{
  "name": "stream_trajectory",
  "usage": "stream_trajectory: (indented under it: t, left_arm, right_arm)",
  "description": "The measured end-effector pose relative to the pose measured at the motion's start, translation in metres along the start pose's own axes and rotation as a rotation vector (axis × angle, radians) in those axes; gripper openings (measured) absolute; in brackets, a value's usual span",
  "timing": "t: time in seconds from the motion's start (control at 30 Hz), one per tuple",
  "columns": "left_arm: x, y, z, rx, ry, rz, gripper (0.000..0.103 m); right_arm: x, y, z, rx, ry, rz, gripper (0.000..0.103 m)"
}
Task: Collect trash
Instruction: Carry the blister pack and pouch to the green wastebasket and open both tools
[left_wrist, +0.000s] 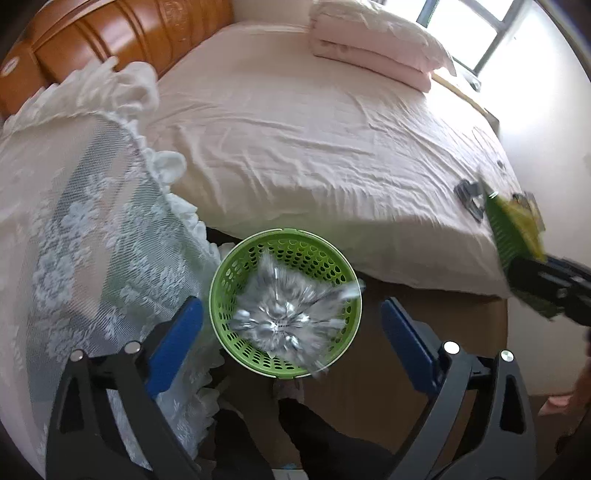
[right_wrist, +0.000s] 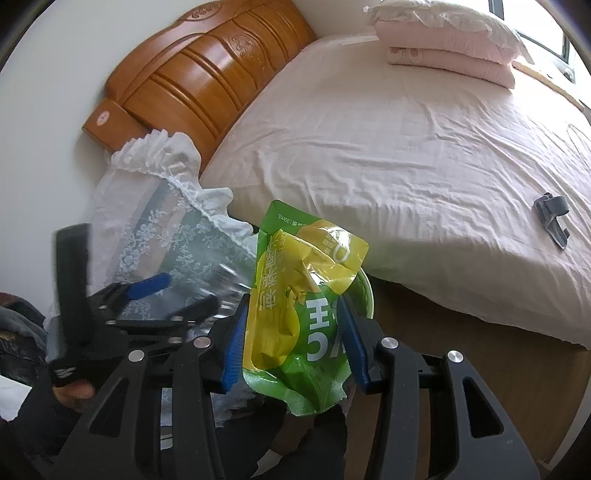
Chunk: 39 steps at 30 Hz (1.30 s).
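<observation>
A green perforated basket (left_wrist: 225, 291) stands on the floor beside the bed. A crumpled clear plastic wrapper (left_wrist: 284, 314), blurred, is in or just above its mouth. My left gripper (left_wrist: 291, 325) is open and empty above the basket. My right gripper (right_wrist: 291, 332) is shut on a green and yellow drink pouch (right_wrist: 295, 295). It holds the pouch over the basket rim (right_wrist: 369, 291). The pouch also shows at the right edge of the left wrist view (left_wrist: 517, 229). The left gripper shows in the right wrist view (right_wrist: 173, 295), to the left.
The bed (left_wrist: 314, 147) with a pale sheet fills the back. A grey object (right_wrist: 550, 214) lies on it near the right edge. A lace-covered nightstand (left_wrist: 74, 229) is left of the basket. Folded pink bedding (left_wrist: 373, 44) and a wooden headboard (right_wrist: 199, 81) are farther back.
</observation>
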<state>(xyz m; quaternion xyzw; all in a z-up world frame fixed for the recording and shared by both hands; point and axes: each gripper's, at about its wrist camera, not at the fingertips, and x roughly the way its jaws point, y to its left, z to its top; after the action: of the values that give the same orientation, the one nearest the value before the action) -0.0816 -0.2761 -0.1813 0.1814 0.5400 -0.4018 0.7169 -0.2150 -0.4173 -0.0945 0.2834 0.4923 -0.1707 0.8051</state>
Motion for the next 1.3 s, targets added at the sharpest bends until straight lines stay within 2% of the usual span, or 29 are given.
stream_trajectory:
  t: [0.17, 0.4, 0.57, 0.73, 0.8, 0.83, 0.87, 0.93, 1.0, 1.1, 1.3]
  left_arm:
    - [-0.031, 0.019, -0.009, -0.066, -0.020, 0.010, 0.094]
    - [-0.076, 0.043, -0.026, -0.162, -0.077, 0.059, 0.095]
    - [-0.089, 0.049, -0.035, -0.175, -0.091, 0.103, 0.095]
    - [-0.093, 0.053, -0.037, -0.186, -0.095, 0.133, 0.095]
    - [-0.093, 0.054, -0.038, -0.190, -0.093, 0.141, 0.095]
    - [-0.093, 0.054, -0.038, -0.190, -0.090, 0.145, 0.095]
    - [-0.092, 0.054, -0.038, -0.192, -0.086, 0.149, 0.095]
    - [-0.091, 0.054, -0.038, -0.193, -0.077, 0.155, 0.095]
    - [-0.090, 0.054, -0.037, -0.189, -0.071, 0.162, 0.095]
    - [-0.089, 0.054, -0.035, -0.184, -0.067, 0.168, 0.095]
    - [-0.098, 0.048, -0.021, -0.160, -0.110, 0.165, 0.095]
  right_arm:
    - [0.046, -0.001, -0.001, -0.014, 0.073, 0.006, 0.047]
    - [0.121, 0.018, -0.013, -0.052, 0.205, 0.037, 0.047]
    - [0.140, 0.032, -0.019, -0.095, 0.242, 0.042, 0.047]
    - [0.168, 0.031, -0.021, -0.099, 0.285, 0.029, 0.048]
    - [0.186, 0.029, -0.023, -0.084, 0.327, 0.034, 0.067]
    - [0.196, 0.030, -0.025, -0.078, 0.341, 0.020, 0.085]
    - [0.201, 0.029, -0.025, -0.079, 0.349, 0.006, 0.091]
    - [0.212, 0.029, -0.029, -0.084, 0.382, -0.023, 0.092]
    - [0.214, 0.030, -0.031, -0.075, 0.399, -0.030, 0.092]
    - [0.198, 0.030, -0.030, -0.051, 0.384, -0.024, 0.095]
    - [0.127, 0.029, -0.012, -0.049, 0.287, -0.064, 0.100]
